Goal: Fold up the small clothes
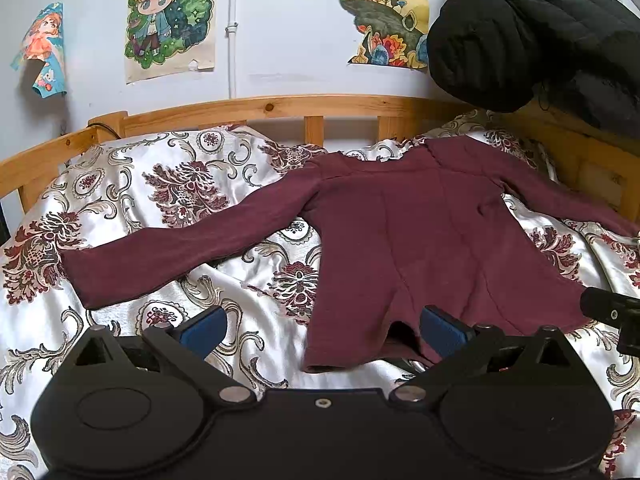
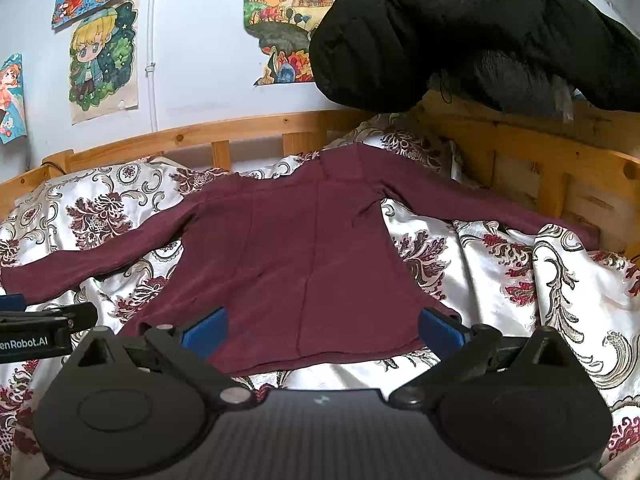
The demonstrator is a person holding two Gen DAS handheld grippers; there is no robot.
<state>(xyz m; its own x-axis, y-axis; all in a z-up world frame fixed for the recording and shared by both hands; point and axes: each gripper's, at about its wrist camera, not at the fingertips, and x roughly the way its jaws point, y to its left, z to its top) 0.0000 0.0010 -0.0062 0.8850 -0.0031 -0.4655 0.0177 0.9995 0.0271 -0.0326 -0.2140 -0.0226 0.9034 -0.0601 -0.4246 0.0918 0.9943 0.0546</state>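
Note:
A small maroon long-sleeved shirt (image 1: 420, 240) lies spread flat on the floral bedspread, sleeves out to both sides, hem towards me. It also shows in the right wrist view (image 2: 296, 248). My left gripper (image 1: 322, 330) is open, its blue pads (image 1: 204, 330) wide apart over the hem's left corner, holding nothing. My right gripper (image 2: 322, 330) is open over the hem's right part, blue pads (image 2: 440, 330) wide apart, empty. The right gripper's tip shows at the left wrist view's right edge (image 1: 612, 312); the left gripper shows at the right wrist view's left edge (image 2: 36, 328).
The white and red floral bedspread (image 1: 168, 200) is rumpled. A wooden bed rail (image 1: 280, 108) runs along the back and right (image 2: 540, 168). A black padded jacket (image 1: 532, 32) hangs over the right rail. Posters (image 1: 172, 20) hang on the wall.

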